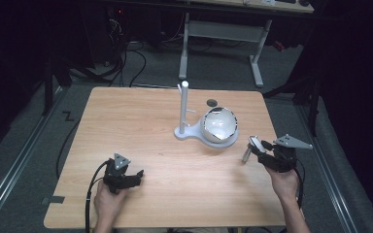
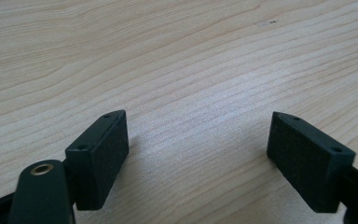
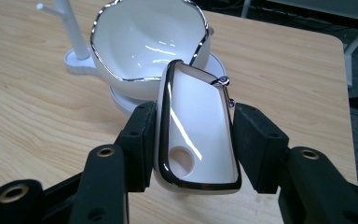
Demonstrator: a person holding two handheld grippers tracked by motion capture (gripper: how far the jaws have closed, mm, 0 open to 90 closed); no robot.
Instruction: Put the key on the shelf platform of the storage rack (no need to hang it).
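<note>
I see the left gripper (image 1: 135, 175) as a black block topped by a grey three-cornered plate, a black cable trailing from its rear. The right gripper (image 1: 254, 146) carries the same grey plate and cable. My close views show matte black rectangular pads (image 2: 103, 156), each with small screw holes, on arms with brass-ringed holes.

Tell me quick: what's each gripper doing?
Left gripper: open, holding nothing, low over the table.
Right gripper: shut on the white chrome-rimmed piece.
</note>
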